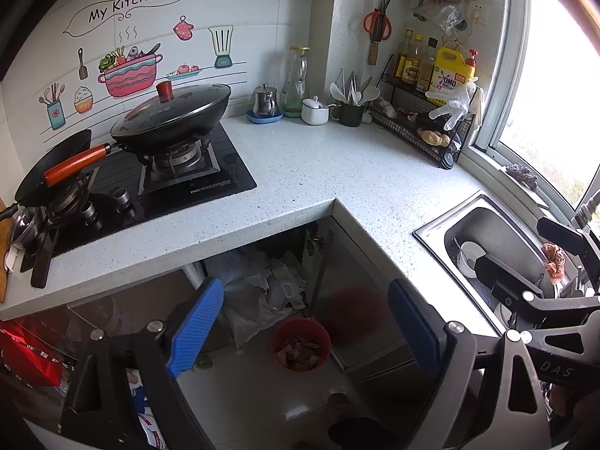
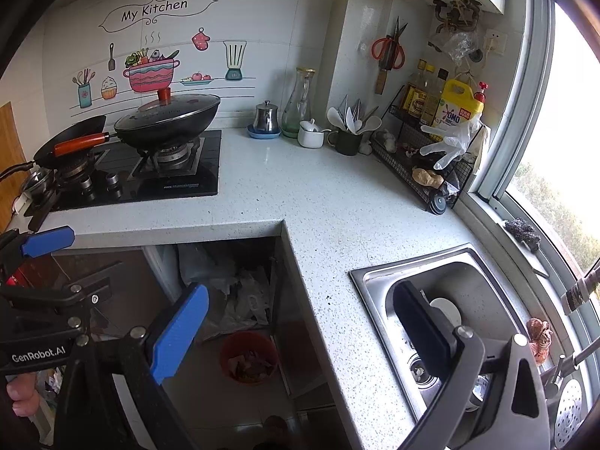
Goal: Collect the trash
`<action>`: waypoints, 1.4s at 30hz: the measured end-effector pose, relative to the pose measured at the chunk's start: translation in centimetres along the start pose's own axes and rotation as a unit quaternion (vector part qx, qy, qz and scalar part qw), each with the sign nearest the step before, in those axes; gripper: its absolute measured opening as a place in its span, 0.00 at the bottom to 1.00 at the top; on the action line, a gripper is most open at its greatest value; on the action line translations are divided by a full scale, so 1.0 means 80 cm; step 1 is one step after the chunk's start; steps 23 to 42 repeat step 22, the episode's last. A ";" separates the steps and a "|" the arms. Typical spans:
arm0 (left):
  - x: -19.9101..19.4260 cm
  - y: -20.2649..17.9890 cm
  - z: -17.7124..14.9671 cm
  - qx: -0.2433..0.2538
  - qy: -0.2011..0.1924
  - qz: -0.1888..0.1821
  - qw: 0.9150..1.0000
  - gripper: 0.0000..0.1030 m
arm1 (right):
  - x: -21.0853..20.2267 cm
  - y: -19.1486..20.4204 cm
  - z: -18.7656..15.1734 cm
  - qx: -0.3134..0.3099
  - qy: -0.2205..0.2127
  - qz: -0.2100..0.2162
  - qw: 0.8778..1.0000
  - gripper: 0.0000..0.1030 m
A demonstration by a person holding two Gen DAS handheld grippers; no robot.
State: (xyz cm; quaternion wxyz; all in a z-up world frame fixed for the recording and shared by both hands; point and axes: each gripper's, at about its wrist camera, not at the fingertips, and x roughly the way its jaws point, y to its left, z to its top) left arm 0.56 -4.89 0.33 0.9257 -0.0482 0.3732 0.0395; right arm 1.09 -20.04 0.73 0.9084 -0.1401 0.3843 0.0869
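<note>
While claws gape, red bin under counter

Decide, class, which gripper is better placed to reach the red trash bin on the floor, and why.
Probably the left gripper: its open jaws frame the red trash bin. The right gripper is open too, but sits over the counter edge by the sink, bin off to its left.

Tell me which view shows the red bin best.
The left wrist view: the red bin sits on the floor between the open left gripper's fingers, rim and trash inside unobstructed. The right wrist view shows the bin off to the left, smaller and dimmer.
</note>
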 end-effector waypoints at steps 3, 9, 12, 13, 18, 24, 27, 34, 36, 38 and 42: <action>-0.002 -0.001 -0.001 0.001 -0.003 0.001 1.000 0.86 | -0.002 0.000 0.001 0.000 -0.001 -0.001 1.000 0.96; -0.003 0.000 -0.003 0.002 -0.001 -0.001 1.000 0.86 | -0.002 0.000 0.000 0.000 0.000 -0.002 1.000 0.96; -0.003 -0.002 -0.004 0.003 -0.001 0.000 1.000 0.86 | -0.004 0.002 -0.001 0.001 0.000 -0.003 1.000 0.96; -0.003 -0.001 -0.004 0.003 -0.001 0.000 1.000 0.86 | -0.004 0.005 -0.001 0.002 0.000 -0.004 1.000 0.96; -0.004 0.000 -0.006 0.004 -0.001 -0.003 1.000 0.86 | -0.006 0.008 -0.003 0.005 0.003 -0.006 1.000 0.96; -0.003 0.000 -0.009 0.005 0.000 -0.007 1.000 0.86 | -0.006 0.009 -0.004 0.005 0.004 -0.008 1.000 0.96; -0.003 0.000 -0.009 0.005 0.000 -0.007 1.000 0.86 | -0.006 0.009 -0.004 0.005 0.004 -0.008 1.000 0.96; -0.003 0.000 -0.009 0.005 0.000 -0.007 1.000 0.86 | -0.006 0.009 -0.004 0.005 0.004 -0.008 1.000 0.96; -0.003 0.000 -0.009 0.005 0.000 -0.007 1.000 0.86 | -0.006 0.009 -0.004 0.005 0.004 -0.008 1.000 0.96; -0.003 0.000 -0.009 0.005 0.000 -0.007 1.000 0.86 | -0.006 0.009 -0.004 0.005 0.004 -0.008 1.000 0.96; -0.003 0.000 -0.009 0.005 0.000 -0.007 1.000 0.86 | -0.006 0.009 -0.004 0.005 0.004 -0.008 1.000 0.96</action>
